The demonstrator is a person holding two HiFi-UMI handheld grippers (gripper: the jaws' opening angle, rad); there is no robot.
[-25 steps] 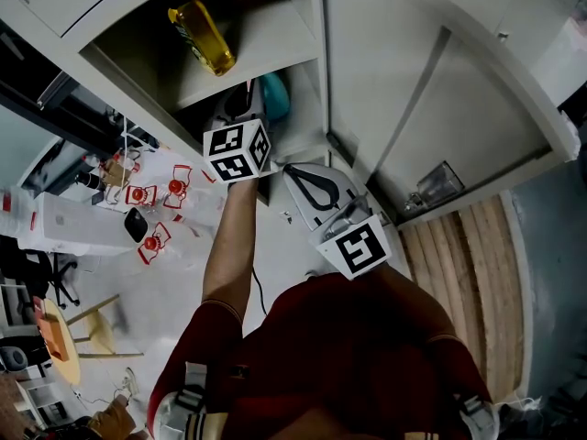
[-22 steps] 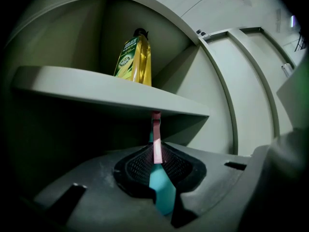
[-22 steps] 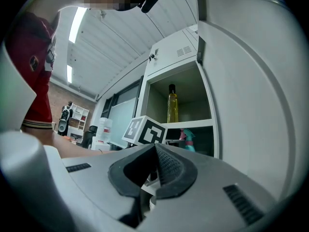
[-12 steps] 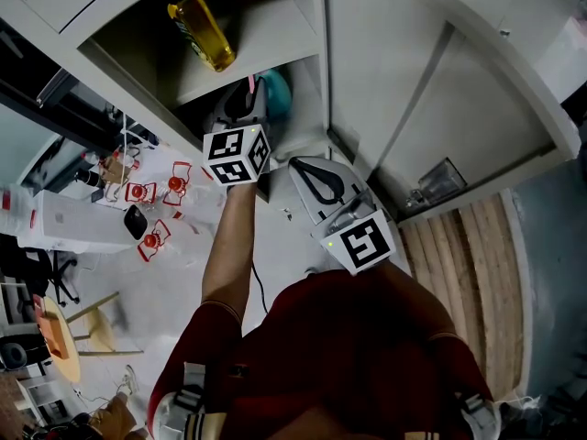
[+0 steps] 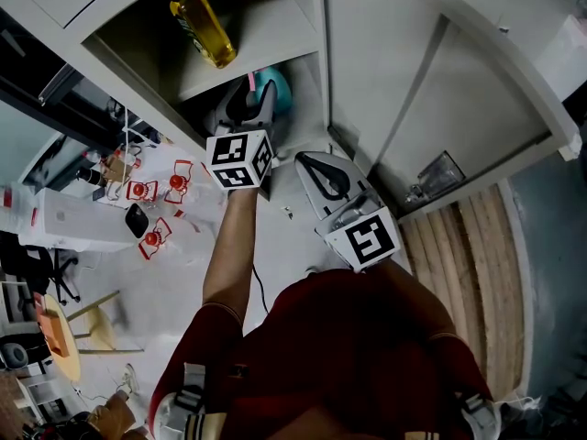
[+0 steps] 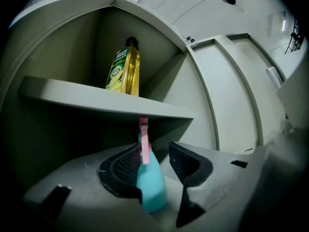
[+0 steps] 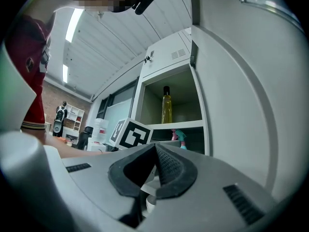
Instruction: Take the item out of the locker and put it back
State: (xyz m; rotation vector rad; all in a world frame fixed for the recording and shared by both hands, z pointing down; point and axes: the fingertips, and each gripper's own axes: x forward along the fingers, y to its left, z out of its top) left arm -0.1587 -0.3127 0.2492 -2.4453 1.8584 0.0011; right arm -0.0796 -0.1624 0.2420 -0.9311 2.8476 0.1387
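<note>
A teal spray bottle (image 6: 151, 185) with a pink trigger stands in the locker's lower compartment (image 5: 298, 108), under the shelf (image 6: 96, 98). My left gripper (image 6: 157, 161) reaches into that compartment with the bottle between its jaws. The jaws are opening: the right pad stands clear of the bottle and the left pad lies close beside it. In the head view the bottle (image 5: 275, 88) shows just past the left gripper (image 5: 248, 108). Outside the locker, near its open door, my right gripper (image 5: 301, 160) is shut with nothing in it (image 7: 155, 147).
A yellow oil bottle (image 6: 124, 71) stands on the upper shelf (image 5: 248, 35). The locker door (image 5: 440, 90) hangs open at the right. Wooden flooring (image 5: 468, 273) lies below it. A white table with small red-and-white things (image 5: 156, 191) is at the left.
The left gripper's jaws have spread off the teal bottle and the gripper has drawn back a little out of the compartment. The right gripper has drifted slightly down and right.
</note>
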